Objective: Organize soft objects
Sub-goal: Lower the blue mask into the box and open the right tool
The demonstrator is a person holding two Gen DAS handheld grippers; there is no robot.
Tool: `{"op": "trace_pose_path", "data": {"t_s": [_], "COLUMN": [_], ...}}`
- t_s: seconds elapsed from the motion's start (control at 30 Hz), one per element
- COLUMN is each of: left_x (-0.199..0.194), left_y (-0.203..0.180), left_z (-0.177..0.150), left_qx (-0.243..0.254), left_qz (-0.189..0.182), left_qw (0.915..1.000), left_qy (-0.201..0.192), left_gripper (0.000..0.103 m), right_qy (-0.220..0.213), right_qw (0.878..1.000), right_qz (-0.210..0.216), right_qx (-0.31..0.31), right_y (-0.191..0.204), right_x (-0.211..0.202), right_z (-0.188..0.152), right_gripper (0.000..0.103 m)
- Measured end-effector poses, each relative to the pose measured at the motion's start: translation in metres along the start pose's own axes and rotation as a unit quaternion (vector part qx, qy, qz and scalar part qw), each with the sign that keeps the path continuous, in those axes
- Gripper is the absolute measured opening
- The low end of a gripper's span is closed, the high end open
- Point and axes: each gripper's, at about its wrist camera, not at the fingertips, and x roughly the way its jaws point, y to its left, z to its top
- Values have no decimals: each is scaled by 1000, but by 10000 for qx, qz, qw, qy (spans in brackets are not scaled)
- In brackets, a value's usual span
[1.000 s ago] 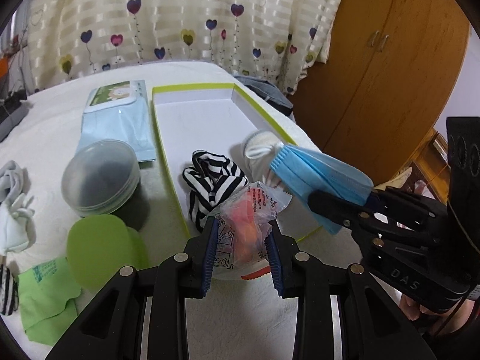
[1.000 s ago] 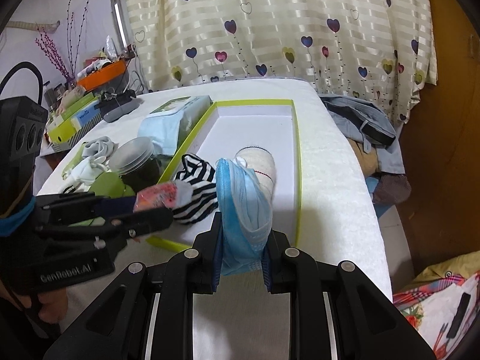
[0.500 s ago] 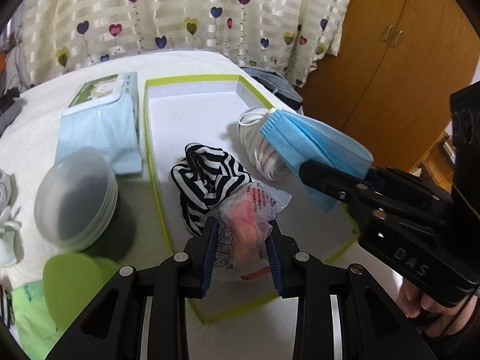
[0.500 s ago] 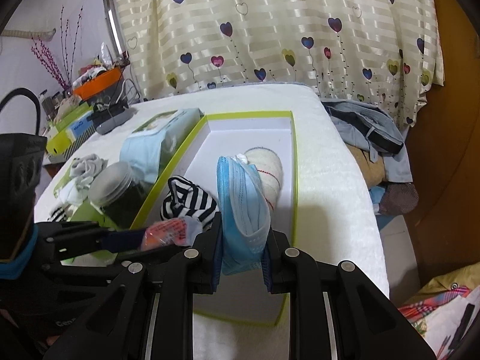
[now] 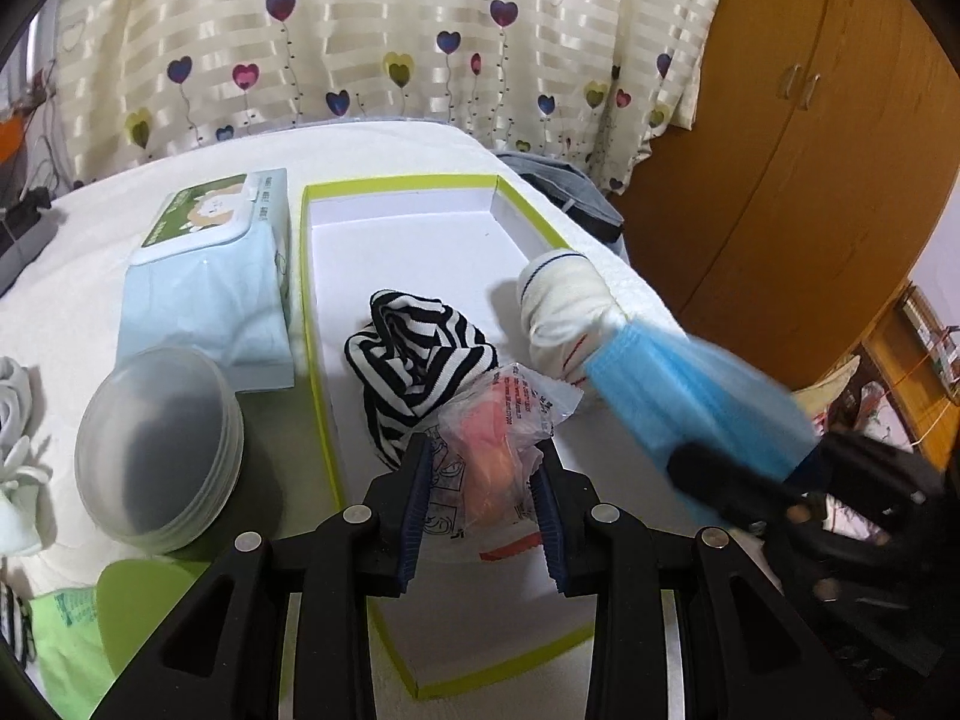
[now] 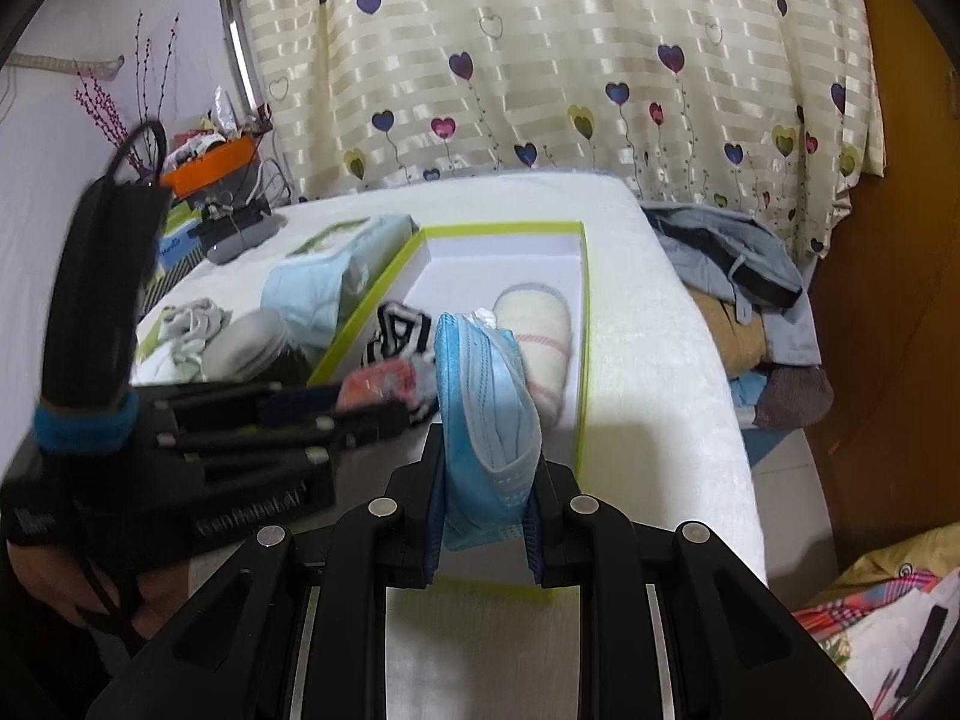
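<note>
While level — both claws (image 5: 483, 483) (image 6: 483, 516) over tray (image 5: 399, 183)

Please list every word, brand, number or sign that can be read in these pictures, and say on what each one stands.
"GenRobot.AI": white letters on the body of the left gripper, slightly blurred.
Wet wipes pack: printed label, too small to read.
Clear plastic packet in the left gripper: red and black print, too small to read.
Green packet: print too blurred to read.

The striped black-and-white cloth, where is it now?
In the left wrist view, the striped cloth lies inside the green-rimmed box, left of the rolled white sock.
</note>
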Motion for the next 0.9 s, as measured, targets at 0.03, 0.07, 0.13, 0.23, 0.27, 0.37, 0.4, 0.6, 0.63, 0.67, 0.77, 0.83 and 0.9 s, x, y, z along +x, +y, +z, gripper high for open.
{"op": "trace_pose_path", "data": {"t_s": [0.03, 0.07, 0.13, 0.23, 0.27, 0.37, 0.4, 0.6, 0.63, 0.67, 0.77, 0.83, 0.9], "left_x": [-2, -5, -9, -18, -20, -31, -34, -47, -49, -51, -49, -44, -36], "left_y": [0, 0, 0, 2, 3, 4, 3, 4, 4, 4, 3, 2, 4], "left_z": [-1, -1, -1, -2, -1, -4, -4, -8, -9, -9, -10, -9, -9], "left_qx": [-10, -13, -18, -42, -46, -55, -51, -45, -34, -25, 32, 74, 40], "left_qz": [-17, -33, -58, -65, -67, -99, -108, -133, -155, -168, -235, -263, -203], "left_qw": [10000, 10000, 10000, 9999, 9998, 9994, 9993, 9989, 9988, 9987, 9987, 9985, 9990], "left_qy": [-5, -24, -62, -150, -177, -312, -343, -438, -463, -474, -460, -472, -385], "left_gripper": [31, 32, 33, 34, 34, 35, 35, 35, 35, 36, 37, 38, 38], "right_qy": [40, 60, 57, 54, 44, 36, 38, -32, -51, -62, -108, -139, -179], "right_qw": [10000, 10000, 9999, 9999, 9999, 10000, 10000, 9999, 9999, 9999, 9999, 9998, 9997], "right_qz": [-6, -16, -2, -17, -14, -8, -10, 49, 21, 9, -61, -116, -152], "right_qx": [13, 27, 93, 110, 111, 25, 3, -123, -109, -92, -71, -49, -24], "right_y": [0, -1, -2, 0, -1, 4, 6, 17, 18, 18, 19, 20, 20], "right_x": [3, 4, 6, 8, 7, 8, 8, 0, -2, -5, -12, -16, -21], "right_z": [-1, -2, 0, 1, 2, 2, 2, -2, -3, -3, -5, -6, -8], "right_gripper": [22, 22, 22, 23, 23, 28, 32, 46, 46, 46, 46, 46, 46]}}
